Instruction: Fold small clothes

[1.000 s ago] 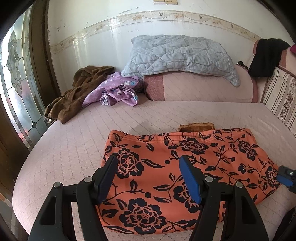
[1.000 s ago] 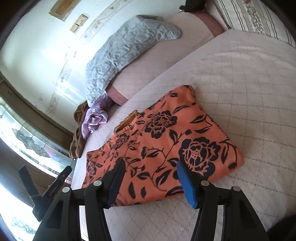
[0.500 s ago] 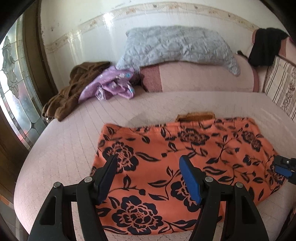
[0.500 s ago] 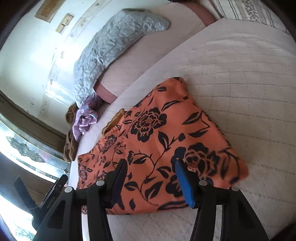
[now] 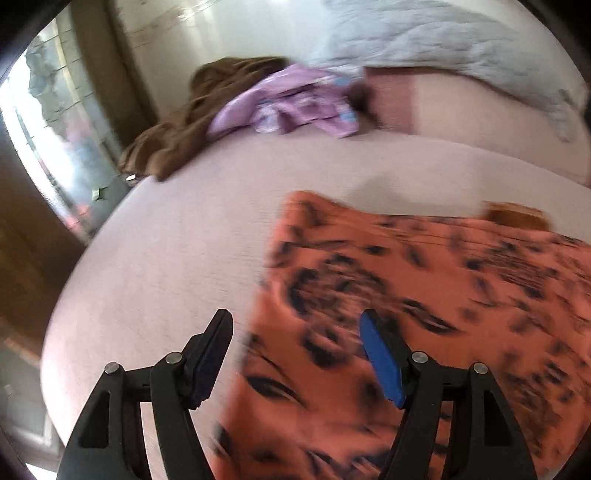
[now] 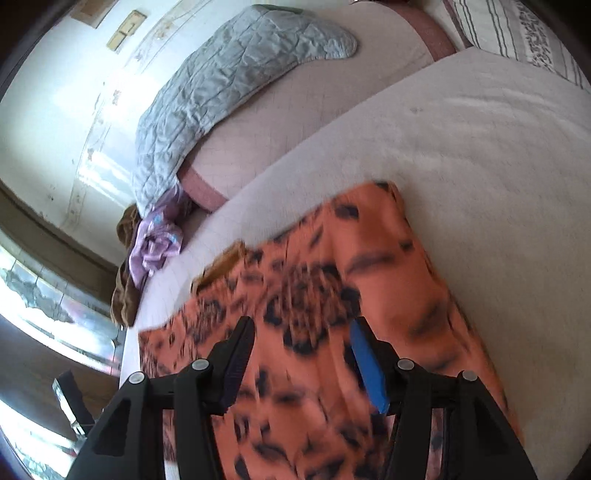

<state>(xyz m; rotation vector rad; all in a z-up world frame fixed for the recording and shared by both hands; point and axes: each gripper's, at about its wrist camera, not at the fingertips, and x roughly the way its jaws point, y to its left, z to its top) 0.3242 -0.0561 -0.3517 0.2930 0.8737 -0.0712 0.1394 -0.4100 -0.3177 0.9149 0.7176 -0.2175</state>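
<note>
Pink quilted bed (image 5: 177, 258) carrying orange floral garment (image 5: 424, 295), flat near front edge. Left hand-held gripper (image 5: 295, 350) swung over garment's left edge; right hand-held gripper (image 6: 301, 350) advanced over cloth. Both agape, empty. Grasp judged imminent.

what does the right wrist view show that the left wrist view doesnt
Only the right wrist view shows the striped pillow and the open right gripper over the cloth. Only the left wrist view shows the open left gripper straddling the orange floral garment's left edge. Both show that garment flat on the pink bed, the grey quilted pillow, the purple clothes and brown garment.
</note>
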